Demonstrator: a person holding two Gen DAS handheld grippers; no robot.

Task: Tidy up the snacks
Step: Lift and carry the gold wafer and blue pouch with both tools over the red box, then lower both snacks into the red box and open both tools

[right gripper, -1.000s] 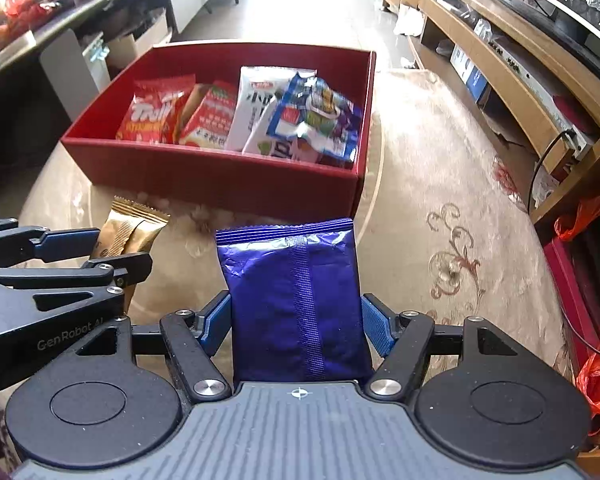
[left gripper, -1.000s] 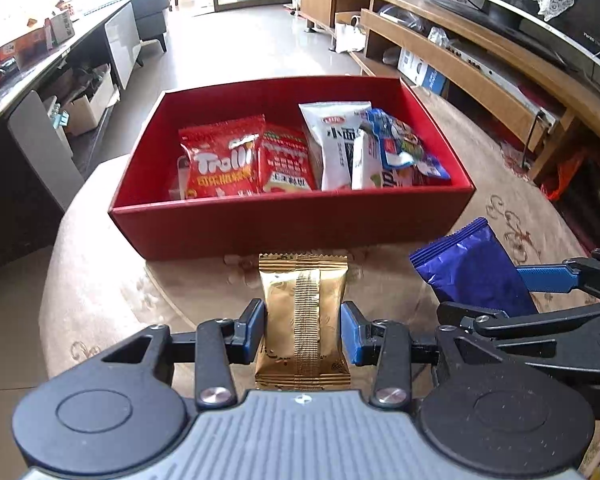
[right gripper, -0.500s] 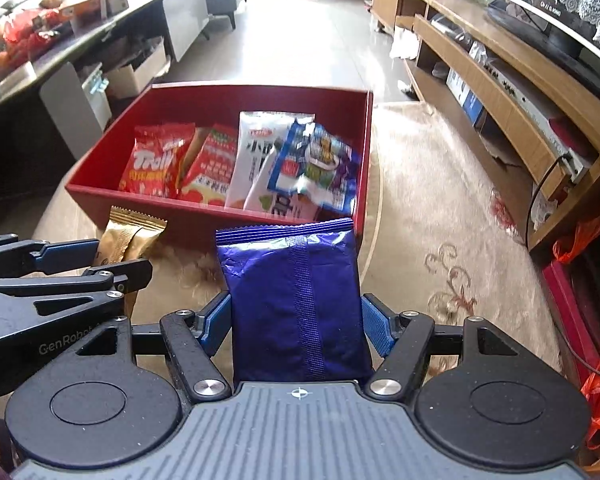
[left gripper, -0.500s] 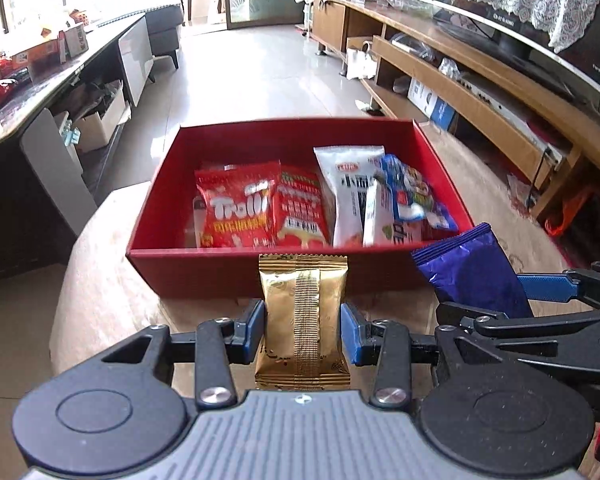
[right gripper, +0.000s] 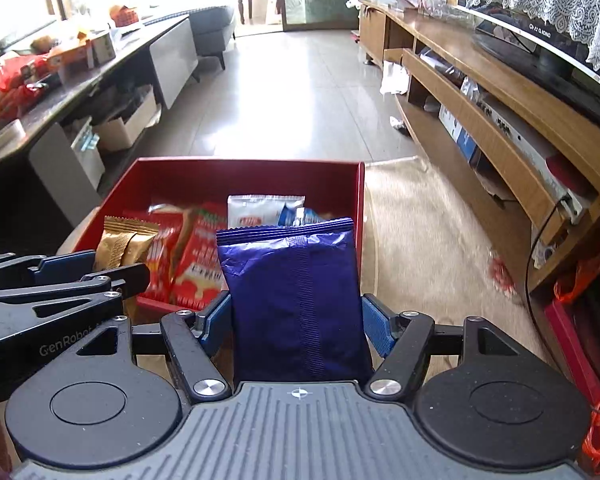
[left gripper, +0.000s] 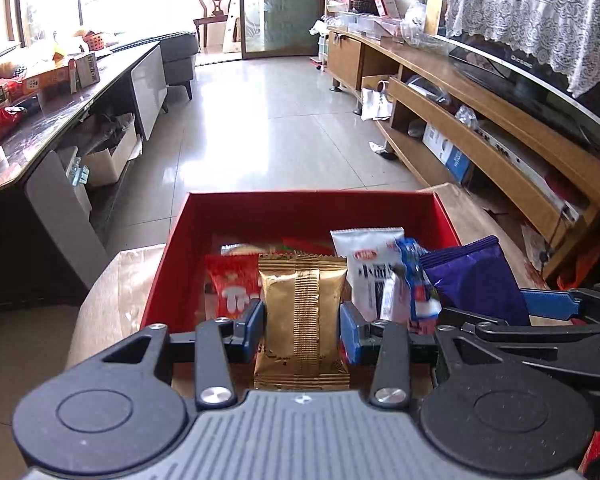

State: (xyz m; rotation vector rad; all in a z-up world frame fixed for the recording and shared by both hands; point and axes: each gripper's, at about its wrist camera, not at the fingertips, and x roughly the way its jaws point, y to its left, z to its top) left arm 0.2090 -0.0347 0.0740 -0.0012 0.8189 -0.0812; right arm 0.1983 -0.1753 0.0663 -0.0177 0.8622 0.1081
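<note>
My left gripper [left gripper: 302, 330] is shut on a gold snack packet [left gripper: 302, 320] and holds it raised in front of the red box [left gripper: 300, 206]. My right gripper [right gripper: 296, 326] is shut on a blue snack packet [right gripper: 296, 300], also raised at the box's near right corner [right gripper: 362, 200]. The box holds several packets: red ones [right gripper: 198, 256], a white one [left gripper: 370, 264] and a blue-white one [left gripper: 414, 276]. The gold packet also shows in the right wrist view [right gripper: 122, 246], and the blue packet in the left wrist view [left gripper: 474, 280].
The box sits on a round table with a beige cloth [right gripper: 412, 216]. A wooden TV unit [left gripper: 480, 136] runs along the right. A dark counter with clutter [left gripper: 40, 108] is on the left. Tiled floor [left gripper: 268, 132] lies beyond the table.
Both grippers have lifted with their packets and tilted up. The box now sits lower in both views and more of the room shows.
</note>
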